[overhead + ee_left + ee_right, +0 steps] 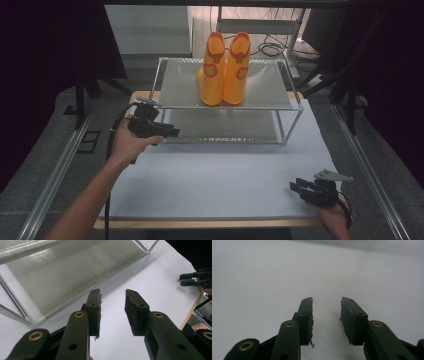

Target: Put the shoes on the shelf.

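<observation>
Up on the rack's top shelf (270, 95), the orange boots (223, 70) are looking light, rubbery and slick, so I'd be pinching a cuff; both the left hand-held gripper (167, 132) and the right hand-held gripper (299, 187) are sitting open and empty.

Scene was dimly lit from above; surroundings were lost in darkness. Soft glare was noted on the shelf (260, 87). Gripper views were slightly soft, backgrounds blurred.

Lab: black curtains (55, 45), floor cables (272, 48)
</observation>
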{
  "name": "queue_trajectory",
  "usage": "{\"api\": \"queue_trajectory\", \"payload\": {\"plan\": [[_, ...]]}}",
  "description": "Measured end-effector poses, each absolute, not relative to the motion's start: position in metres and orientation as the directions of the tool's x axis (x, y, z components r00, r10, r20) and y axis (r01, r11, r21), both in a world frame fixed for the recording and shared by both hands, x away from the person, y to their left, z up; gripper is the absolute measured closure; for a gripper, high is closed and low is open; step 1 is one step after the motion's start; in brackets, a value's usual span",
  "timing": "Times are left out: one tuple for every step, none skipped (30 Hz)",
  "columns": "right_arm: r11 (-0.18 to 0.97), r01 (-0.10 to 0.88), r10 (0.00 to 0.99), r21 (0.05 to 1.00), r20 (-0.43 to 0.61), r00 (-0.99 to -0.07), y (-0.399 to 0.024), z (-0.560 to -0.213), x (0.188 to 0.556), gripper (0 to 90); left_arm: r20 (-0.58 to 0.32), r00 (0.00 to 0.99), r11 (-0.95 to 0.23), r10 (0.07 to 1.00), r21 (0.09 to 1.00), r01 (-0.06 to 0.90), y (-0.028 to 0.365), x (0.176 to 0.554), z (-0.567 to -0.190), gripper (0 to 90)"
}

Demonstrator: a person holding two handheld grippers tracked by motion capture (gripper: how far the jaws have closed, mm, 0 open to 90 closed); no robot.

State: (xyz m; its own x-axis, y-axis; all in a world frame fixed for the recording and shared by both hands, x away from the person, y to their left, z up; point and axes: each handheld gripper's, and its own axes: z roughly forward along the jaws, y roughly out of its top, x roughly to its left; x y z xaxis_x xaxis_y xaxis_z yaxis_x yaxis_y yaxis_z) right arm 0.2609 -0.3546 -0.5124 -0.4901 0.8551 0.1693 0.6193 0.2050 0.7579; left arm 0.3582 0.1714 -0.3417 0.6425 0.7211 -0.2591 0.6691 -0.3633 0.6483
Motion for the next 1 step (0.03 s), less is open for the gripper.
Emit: {"api": "queue_trajectory", "payload": {"plan": [[0.205, 0.62, 0.855, 0.758, 0.17, -0.49, -0.3549, -0.5122, 0.2609, 62.3, -0.259, 0.642, -0.363, 0.722, 0.647, 0.67, 0.1715, 0.3581, -0.3424, 65.1]]}}
